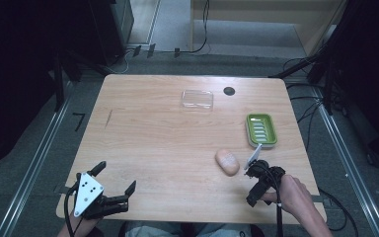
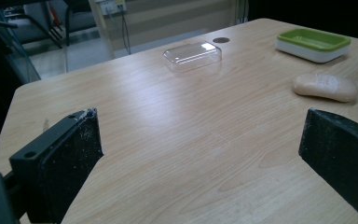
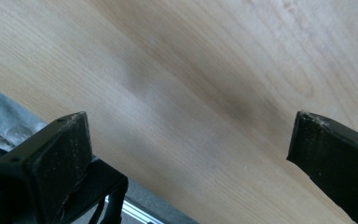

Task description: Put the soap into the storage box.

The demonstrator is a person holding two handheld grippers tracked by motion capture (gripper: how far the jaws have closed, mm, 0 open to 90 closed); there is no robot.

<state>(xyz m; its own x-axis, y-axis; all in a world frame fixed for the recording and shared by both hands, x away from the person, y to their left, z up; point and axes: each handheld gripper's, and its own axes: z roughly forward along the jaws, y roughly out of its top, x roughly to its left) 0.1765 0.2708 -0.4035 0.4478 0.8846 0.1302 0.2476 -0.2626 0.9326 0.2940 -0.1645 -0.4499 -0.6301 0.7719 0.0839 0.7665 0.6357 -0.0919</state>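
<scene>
The bar of soap (image 1: 227, 162) lies bare on the table (image 1: 153, 148), just left of the right claw (image 1: 253, 183) and a little short of the green soap dish (image 1: 261, 130); the clear lid (image 1: 197, 99) sits well apart near the far edge, by a small dark round fitting (image 1: 229, 91) set in the wood. Both claws stand with jaws wide apart and nothing between them: the left claw (image 1: 116, 180) rests by the near left corner, and the right one is tilted down at plain wood close to the table's edge. From where I stand, the soap looks the likely thing to be picked up, and the worry is its rounded, slick shape: a pinch too near one end could squirt it sideways, perhaps toward the near edge. A claw coming in low could also shove it along the table rather than straddle it. There seems to be something pressed into the top of the soap, but it is too blurred to read; I see no other writing.
</scene>
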